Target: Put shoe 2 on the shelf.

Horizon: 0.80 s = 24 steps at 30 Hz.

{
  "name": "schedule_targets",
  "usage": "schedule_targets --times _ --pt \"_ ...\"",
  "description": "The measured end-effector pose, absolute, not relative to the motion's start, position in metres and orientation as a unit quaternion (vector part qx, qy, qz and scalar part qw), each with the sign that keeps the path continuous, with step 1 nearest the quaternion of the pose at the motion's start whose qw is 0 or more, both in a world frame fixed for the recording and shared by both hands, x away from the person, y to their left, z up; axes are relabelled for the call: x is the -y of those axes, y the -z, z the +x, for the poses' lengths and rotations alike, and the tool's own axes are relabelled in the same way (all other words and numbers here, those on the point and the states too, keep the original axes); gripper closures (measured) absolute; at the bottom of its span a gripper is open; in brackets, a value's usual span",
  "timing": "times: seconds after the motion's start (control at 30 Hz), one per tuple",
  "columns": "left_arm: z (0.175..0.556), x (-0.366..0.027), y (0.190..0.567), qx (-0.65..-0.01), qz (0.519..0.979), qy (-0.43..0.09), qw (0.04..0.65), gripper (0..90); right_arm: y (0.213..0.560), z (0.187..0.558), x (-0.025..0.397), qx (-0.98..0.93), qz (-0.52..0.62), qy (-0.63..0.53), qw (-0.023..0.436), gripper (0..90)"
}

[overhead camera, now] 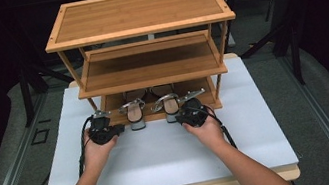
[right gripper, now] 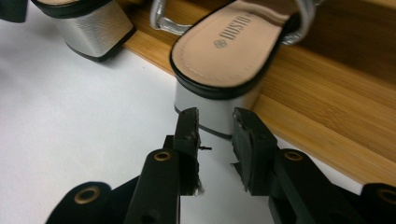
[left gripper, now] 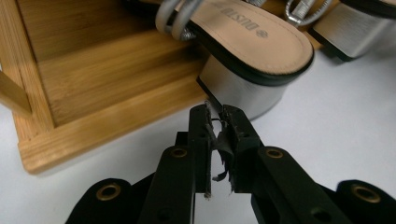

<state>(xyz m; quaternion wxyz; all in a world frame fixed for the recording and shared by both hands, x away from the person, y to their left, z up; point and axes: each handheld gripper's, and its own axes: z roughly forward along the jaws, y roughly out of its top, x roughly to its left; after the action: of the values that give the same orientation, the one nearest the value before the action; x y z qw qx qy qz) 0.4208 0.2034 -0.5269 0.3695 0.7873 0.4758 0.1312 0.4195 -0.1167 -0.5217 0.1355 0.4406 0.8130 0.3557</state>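
Two sandals, left sandal (overhead camera: 135, 112) and right sandal (overhead camera: 170, 106), lie on the rack's (overhead camera: 142, 30) bottom shelf, silver heels overhanging its front edge above the white counter (overhead camera: 163, 158), near its middle. The left gripper (left gripper: 218, 114), jaws nearly closed on nothing, sits just before the left heel. The right gripper (right gripper: 215, 122), jaws narrowly apart, fronts the right heel.
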Motion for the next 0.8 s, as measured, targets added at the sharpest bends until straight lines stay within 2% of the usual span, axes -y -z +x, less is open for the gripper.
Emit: schedule_targets --times 0.8 --pt "0.436 -0.178 0.532 -0.468 0.792 -0.121 0.371 86.1 0.525 0.419 0.093 -0.820 0.418 -0.374 0.115 71.4"
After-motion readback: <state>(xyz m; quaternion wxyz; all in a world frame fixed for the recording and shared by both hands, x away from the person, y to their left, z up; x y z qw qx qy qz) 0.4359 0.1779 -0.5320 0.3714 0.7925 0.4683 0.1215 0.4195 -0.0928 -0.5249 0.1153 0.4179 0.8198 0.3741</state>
